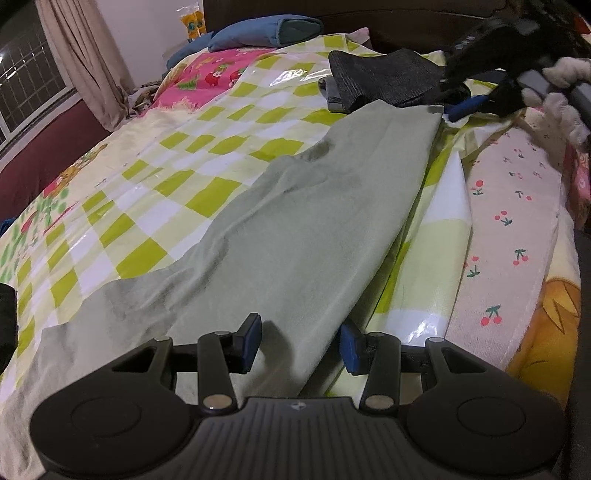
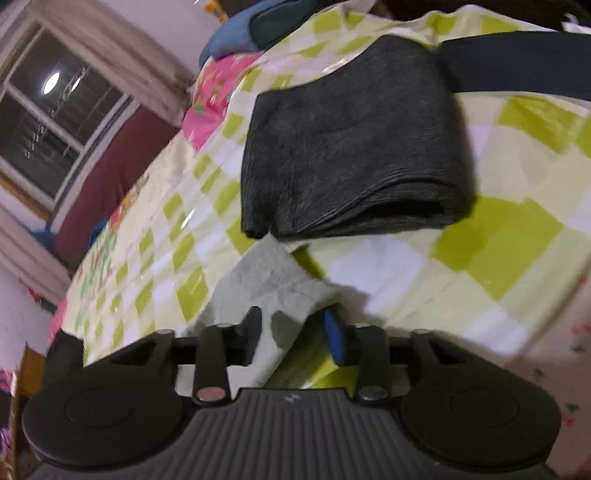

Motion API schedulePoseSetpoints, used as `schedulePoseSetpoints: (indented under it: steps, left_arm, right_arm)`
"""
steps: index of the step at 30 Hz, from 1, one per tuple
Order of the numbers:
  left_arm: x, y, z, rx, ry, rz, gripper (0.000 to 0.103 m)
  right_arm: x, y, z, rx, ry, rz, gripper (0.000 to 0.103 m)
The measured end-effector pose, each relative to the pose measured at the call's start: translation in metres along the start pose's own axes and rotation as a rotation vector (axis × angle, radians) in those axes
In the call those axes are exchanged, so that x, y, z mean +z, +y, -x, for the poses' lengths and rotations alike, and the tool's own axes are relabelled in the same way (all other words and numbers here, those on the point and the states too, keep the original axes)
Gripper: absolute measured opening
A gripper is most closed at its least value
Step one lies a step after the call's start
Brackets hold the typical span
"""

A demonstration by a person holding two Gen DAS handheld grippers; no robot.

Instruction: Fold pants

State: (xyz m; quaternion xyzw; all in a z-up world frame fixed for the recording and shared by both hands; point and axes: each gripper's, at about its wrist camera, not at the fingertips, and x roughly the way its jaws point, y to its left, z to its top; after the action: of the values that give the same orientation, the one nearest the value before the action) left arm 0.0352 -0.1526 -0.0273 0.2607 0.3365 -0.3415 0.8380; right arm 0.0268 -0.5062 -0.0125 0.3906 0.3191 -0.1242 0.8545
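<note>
The pale green pants (image 1: 295,229) lie spread lengthwise on the bed, over a glossy green-and-white checked sheet (image 1: 155,177). One end sits at the near edge under the left gripper (image 1: 300,345); the far end reaches toward a folded dark grey garment (image 1: 380,81).

Left gripper: jaws parted, blue pads either side of the near edge of the pants, cloth lying between them but not pinched. State: released.

Right gripper (image 2: 297,332): jaws apart, a corner of the pants (image 2: 273,284) lying between and beneath them; the frame is blurred and no clamping on the cloth shows. State: released. In the left wrist view the same gripper (image 1: 476,99) appears at the far end of the pants, held by a white-gloved hand (image 1: 561,96).

In the right wrist view the folded dark grey garment (image 2: 351,147) rests on the checked sheet (image 2: 498,236), just beyond the pants corner. A cherry-print towel (image 1: 509,221) lies along the right side of the bed. Blue pillows (image 1: 258,31) sit at the head. A window (image 2: 55,118) with curtain (image 2: 129,66) is at left.
</note>
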Motion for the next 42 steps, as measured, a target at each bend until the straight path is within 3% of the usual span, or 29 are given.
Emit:
schedulePoseSetpoints:
  steps: [4,11,14,16,17,18,23,24,25,26,30,33,36,38,42]
  left_arm:
    - [-0.002,0.001,-0.003,0.001,0.001,0.012,0.059]
    - [-0.002,0.000,0.000,0.004,0.003,0.015,0.059]
    - [-0.002,0.000,0.000,0.003,0.003,0.014,0.059]
    - [-0.002,0.001,0.001,0.006,0.002,0.016,0.059]
    - [-0.003,0.002,0.001,0.004,0.000,0.019,0.059]
    - [-0.004,0.002,0.002,0.001,-0.002,0.022,0.059]
    - [-0.002,0.004,-0.003,0.001,0.008,0.031,0.059]
    - [-0.001,0.005,-0.003,0.002,0.012,0.036,0.059]
    - [0.000,0.005,-0.003,0.008,0.015,0.034,0.059]
    - [0.001,0.005,-0.001,0.016,0.013,0.027,0.059]
    - [0.007,0.006,0.012,0.031,-0.036,0.019,0.059]
    - [0.009,0.004,0.012,0.016,-0.047,0.032,0.067]
    - [0.001,-0.002,-0.003,-0.010,0.010,0.040,0.068]
    - [-0.005,-0.004,-0.001,0.000,0.006,0.044,0.068]
    - [-0.012,0.004,0.007,0.008,0.016,0.061,0.069]
  right_arm:
    - [-0.006,-0.007,0.003,0.015,0.025,-0.037,0.040]
    - [-0.015,0.011,-0.023,-0.010,0.043,0.049,0.066]
    - [-0.015,0.018,-0.031,-0.012,0.027,0.076,0.069]
    - [-0.014,0.018,-0.029,0.012,0.016,0.067,0.064]
    - [-0.015,0.016,-0.026,0.051,0.020,0.055,0.049]
    - [-0.016,0.014,-0.025,0.085,0.033,0.028,0.044]
    - [-0.018,0.014,-0.050,0.081,0.053,0.006,0.041]
    - [-0.017,0.015,-0.057,0.088,0.061,-0.028,0.021]
    - [-0.015,0.017,-0.062,0.107,0.087,-0.071,0.007]
    - [-0.014,0.018,-0.062,0.151,0.100,-0.121,0.004]
    - [0.000,0.036,-0.003,0.274,-0.058,-0.067,0.004]
    - [0.000,0.031,0.027,0.247,-0.128,-0.023,0.004]
    - [-0.009,0.006,-0.002,0.094,-0.023,-0.060,0.007]
    - [-0.017,-0.007,-0.021,0.099,0.040,-0.124,0.007]
    - [-0.019,-0.008,-0.032,0.149,0.029,-0.166,0.012]
